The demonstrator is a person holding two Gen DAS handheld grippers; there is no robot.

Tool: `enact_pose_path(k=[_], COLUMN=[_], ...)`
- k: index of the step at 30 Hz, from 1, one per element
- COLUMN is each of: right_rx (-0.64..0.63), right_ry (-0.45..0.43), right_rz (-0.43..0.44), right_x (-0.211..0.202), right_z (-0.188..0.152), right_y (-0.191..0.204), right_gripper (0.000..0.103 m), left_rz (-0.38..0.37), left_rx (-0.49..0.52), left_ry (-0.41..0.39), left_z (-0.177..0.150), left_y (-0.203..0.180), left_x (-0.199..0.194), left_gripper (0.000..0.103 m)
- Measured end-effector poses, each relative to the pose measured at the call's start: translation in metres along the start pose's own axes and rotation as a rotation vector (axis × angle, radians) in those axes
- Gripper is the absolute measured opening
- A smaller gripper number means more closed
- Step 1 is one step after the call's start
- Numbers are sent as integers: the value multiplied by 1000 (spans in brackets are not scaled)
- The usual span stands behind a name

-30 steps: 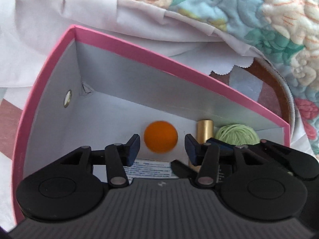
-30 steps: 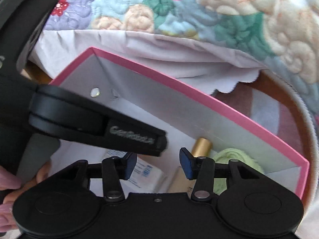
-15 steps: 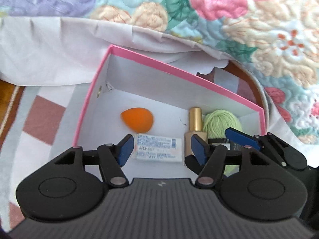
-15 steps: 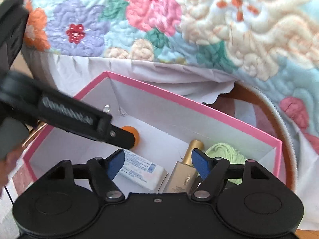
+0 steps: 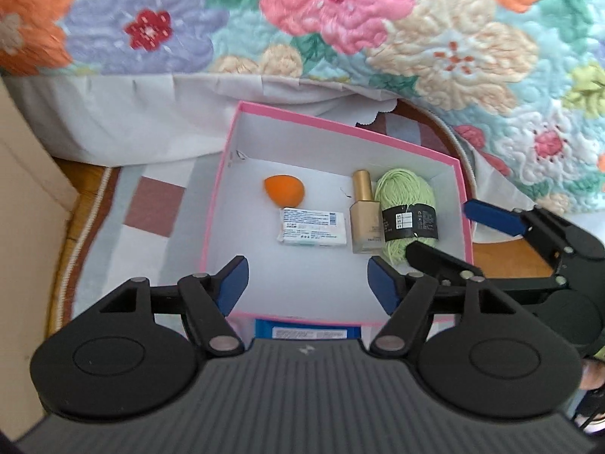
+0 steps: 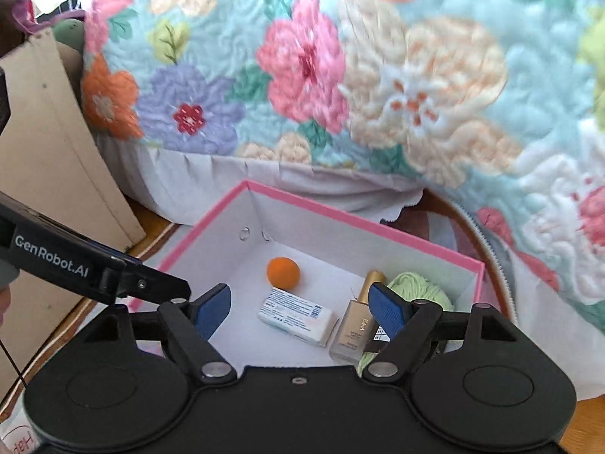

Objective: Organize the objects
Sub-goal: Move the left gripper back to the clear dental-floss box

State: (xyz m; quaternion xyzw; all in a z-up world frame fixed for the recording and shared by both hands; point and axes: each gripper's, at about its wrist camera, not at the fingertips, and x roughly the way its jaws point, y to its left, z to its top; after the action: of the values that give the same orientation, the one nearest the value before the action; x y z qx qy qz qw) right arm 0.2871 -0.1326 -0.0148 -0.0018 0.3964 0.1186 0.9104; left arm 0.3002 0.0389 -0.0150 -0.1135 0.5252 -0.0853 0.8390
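A quilted floral bedspread [image 5: 378, 38] in pink, purple, orange and teal filled the far side, a pale sheet [image 5: 132, 113] hanging below it. A checked rug [image 5: 151, 208] with a braided edge covered wooden floor [image 5: 81, 189]. A beige panel [image 6: 49, 143] stood at left in daylight.

White lettering reading "GenRobot.AI" ran along the black arm of the left gripper [image 6: 124, 283], seen from the right wrist. The small white packet [image 6: 297, 316] in the pink box [image 6: 340, 215] carried blue print too fine to read, as did the black band on the green yarn [image 5: 410, 223]. Gold lettering on the foundation bottle [image 6: 353, 335] stayed illegible.
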Motion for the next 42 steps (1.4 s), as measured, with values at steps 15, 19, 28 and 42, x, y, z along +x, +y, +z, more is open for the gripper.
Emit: enact_pose_path(k=[15,19,28,42], right_rx=[-86,-98,-143,-148], right_ry=[29,41,106,204], right_rz=[47,94,179,286], right_x=[-94,-117,-150,-105], right_z=[-14,-17,-38,-90], right_y=[41,48,67,73], right_gripper=[84,89,95,95], left_rz=[35,12,24,58], left_rx=[65,87,118,179], left_ry=[15,24,36,-37], left_z=[-46,-66,-106,-148], left_y=[7,1,-5,3], left_x=[-101,-117,-140,-109], left_gripper=[79,85,94,97])
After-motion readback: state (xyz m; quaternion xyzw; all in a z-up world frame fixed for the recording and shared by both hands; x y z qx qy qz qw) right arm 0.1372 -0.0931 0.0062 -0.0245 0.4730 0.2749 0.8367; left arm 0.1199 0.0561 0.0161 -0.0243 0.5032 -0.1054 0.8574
